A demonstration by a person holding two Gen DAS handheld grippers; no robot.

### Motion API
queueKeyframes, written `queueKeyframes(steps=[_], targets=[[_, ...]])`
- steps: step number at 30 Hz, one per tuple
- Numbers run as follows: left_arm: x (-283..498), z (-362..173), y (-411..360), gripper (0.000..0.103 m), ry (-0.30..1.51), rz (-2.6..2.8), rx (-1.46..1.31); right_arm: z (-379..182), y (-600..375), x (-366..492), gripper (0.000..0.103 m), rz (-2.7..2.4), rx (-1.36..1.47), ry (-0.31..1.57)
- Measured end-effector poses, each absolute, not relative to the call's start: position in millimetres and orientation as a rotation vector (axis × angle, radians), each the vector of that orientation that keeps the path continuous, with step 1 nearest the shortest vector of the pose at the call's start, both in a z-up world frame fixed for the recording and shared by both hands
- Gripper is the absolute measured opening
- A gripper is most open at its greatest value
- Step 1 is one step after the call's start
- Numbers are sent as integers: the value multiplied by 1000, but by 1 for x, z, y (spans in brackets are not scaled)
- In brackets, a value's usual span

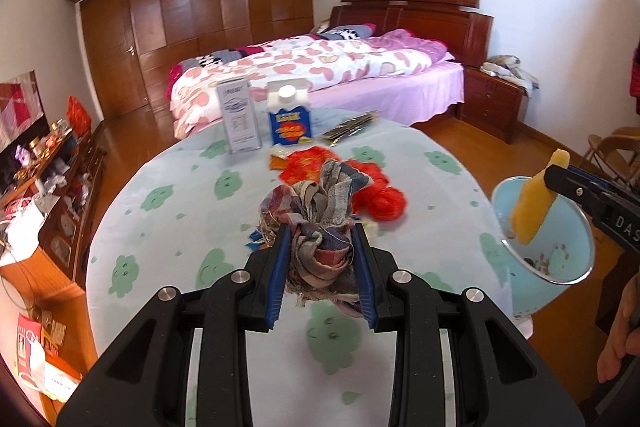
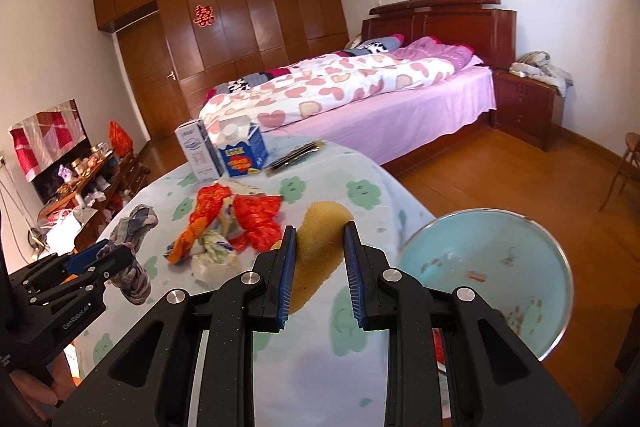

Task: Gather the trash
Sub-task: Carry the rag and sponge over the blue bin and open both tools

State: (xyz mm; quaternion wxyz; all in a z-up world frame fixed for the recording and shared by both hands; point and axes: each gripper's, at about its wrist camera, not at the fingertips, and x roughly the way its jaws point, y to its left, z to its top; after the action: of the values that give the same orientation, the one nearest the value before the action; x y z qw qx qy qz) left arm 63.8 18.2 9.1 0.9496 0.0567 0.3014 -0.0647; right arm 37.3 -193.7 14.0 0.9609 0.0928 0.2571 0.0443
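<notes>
In the left wrist view the left gripper (image 1: 320,239) sits low in the centre, clenched on a wad of checked cloth (image 1: 320,227) above the table (image 1: 168,203), with red wrappers (image 1: 360,179) just behind it and, at the right edge, the right gripper (image 1: 560,183) holding a yellow sponge (image 1: 536,203) over the pale blue bowl (image 1: 576,255). In the right wrist view the same sponge (image 2: 320,251) is gripped bottom centre, the bowl (image 2: 480,267), perhaps holding crumbs, lower right
</notes>
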Motion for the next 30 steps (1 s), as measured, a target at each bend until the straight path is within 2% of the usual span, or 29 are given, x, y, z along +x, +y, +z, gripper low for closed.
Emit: queueKeyframes(steps=[30], targets=[[67, 19, -99, 31, 593, -357, 187, 3, -292, 8, 25, -191, 205, 493]])
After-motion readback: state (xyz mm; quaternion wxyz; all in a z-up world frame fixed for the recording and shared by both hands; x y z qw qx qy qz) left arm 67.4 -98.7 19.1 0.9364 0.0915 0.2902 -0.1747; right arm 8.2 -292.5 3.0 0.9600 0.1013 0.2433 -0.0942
